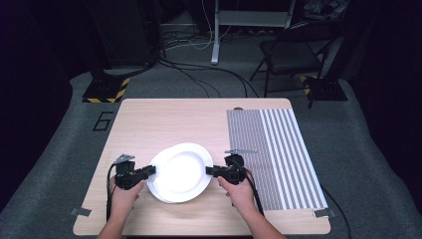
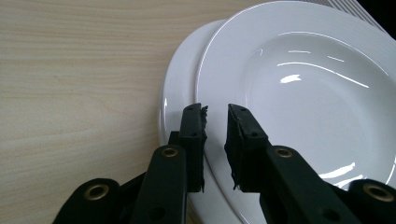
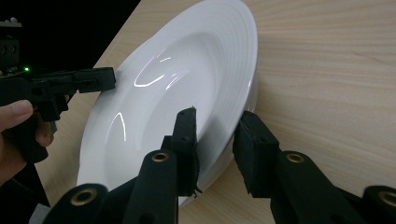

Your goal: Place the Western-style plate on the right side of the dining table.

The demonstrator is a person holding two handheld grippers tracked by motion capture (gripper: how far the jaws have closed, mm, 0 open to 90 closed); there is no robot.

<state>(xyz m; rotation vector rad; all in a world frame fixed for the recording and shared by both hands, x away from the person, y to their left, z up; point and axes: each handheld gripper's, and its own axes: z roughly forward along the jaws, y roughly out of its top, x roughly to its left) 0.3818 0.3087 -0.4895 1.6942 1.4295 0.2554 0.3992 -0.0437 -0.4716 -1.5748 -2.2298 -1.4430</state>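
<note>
Two white plates lie stacked and offset on the wooden table (image 1: 164,119). The top plate (image 1: 181,169) is deep-welled; the lower plate (image 1: 155,191) peeks out at its left and front. My left gripper (image 1: 152,170) is at the top plate's left rim. In the left gripper view its jaws (image 2: 215,112) straddle that rim of the top plate (image 2: 303,84) with a narrow gap showing, open; the lower plate (image 2: 180,79) lies just outside. My right gripper (image 1: 209,171) (image 3: 217,116) is shut on the opposite rim of the top plate (image 3: 187,70), one pad above it and one beneath.
A grey and white striped mat (image 1: 278,154) covers the table's right side, close behind the right hand. The left gripper (image 3: 100,79) and its hand (image 3: 18,116) appear across the plate in the right gripper view. A folding chair (image 1: 288,55) and cables lie beyond the table.
</note>
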